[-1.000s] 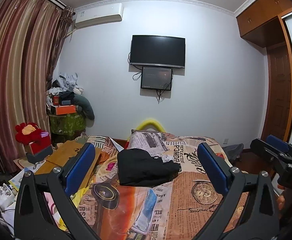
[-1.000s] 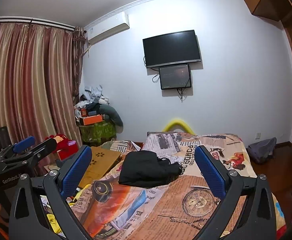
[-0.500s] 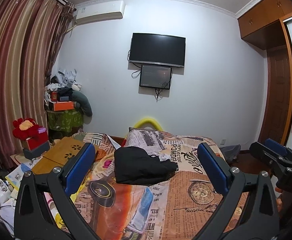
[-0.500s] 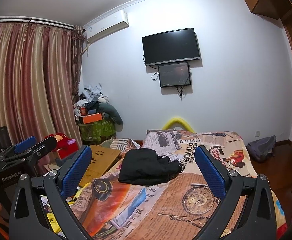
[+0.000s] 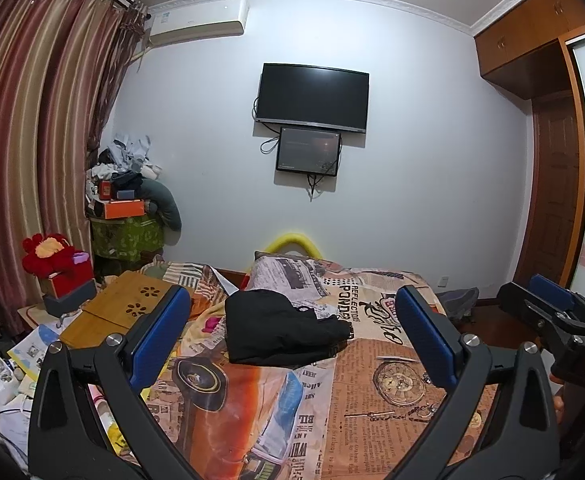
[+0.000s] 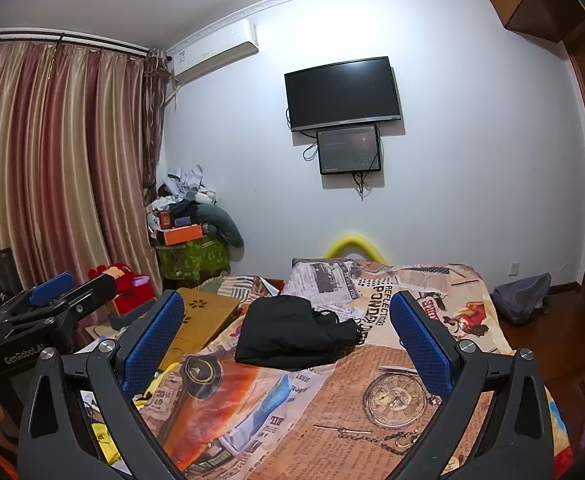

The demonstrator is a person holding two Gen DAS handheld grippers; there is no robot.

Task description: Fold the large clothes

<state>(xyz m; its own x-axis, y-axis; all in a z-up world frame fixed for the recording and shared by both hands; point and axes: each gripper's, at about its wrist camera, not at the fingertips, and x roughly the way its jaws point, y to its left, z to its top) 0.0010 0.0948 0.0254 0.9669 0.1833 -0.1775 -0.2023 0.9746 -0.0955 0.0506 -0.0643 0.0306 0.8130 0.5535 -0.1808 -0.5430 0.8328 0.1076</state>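
Item: black garment point(image 5: 280, 330), a compact bundle on the printed bedspread point(image 5: 372, 392), short of the pillow. Left gripper point(image 5: 292, 336), right gripper point(image 6: 288, 332): spread wide, empty, well short of it. Over the last second I note only slight view drift; garment unmoved. Folded or merely heaped, I cannot tell.

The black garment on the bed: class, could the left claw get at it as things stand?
Probably yes. The left claw is open and empty, and only bare printed bedspread lies before the black garment; it remains some way off.
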